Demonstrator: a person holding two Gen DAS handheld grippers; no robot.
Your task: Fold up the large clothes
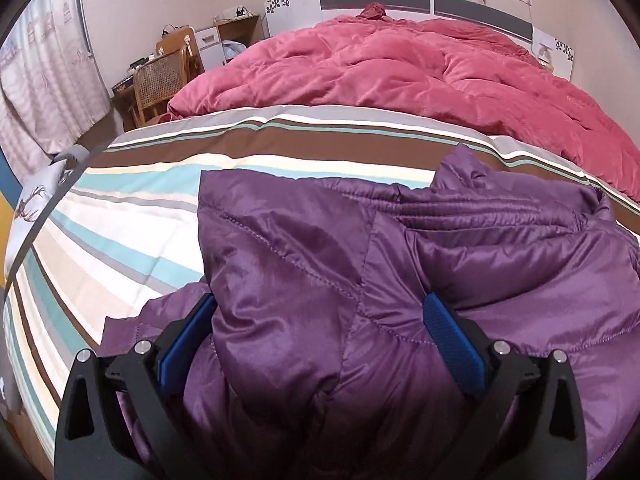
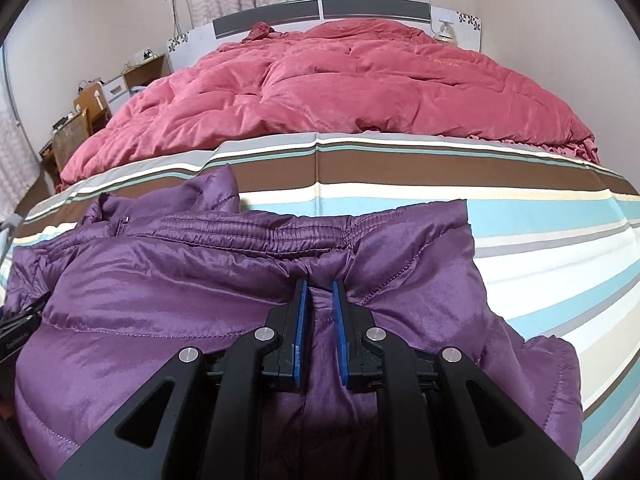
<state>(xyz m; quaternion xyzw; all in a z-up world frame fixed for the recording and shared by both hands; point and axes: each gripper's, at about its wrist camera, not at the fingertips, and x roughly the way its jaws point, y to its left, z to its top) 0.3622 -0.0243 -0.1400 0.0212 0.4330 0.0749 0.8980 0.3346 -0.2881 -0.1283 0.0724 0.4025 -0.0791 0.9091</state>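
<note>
1. Purple, slippery quilted jacket (image 1: 320,280) lies crumpled on the striped sheet (image 1: 120,216) of the bed, directly under and ahead of both tongs; the red duvet (image 1: 400,76) sits well beyond it.
2. Left tongs (image 1: 320,320) stand wide apart, straddling a puffed ridge of the jacket with the blue pads (image 1: 452,344) touching its flanks but not clenched; closing from here would likely catch only the top layer, so the bulk could sag out.
3. Right tongs (image 2: 320,304) are pinched onto a narrow pleat of the jacket just short of the elastic band (image 2: 248,232); so thin a bite on glossy fabric may slip when lifted.
4. With one side held and the other loose, a pull would probably drag the jacket askew rather than fold it.
5. Padding may spring back; the collar (image 2: 216,188) ahead-left of the right tongs could bunch under a fold.
</note>
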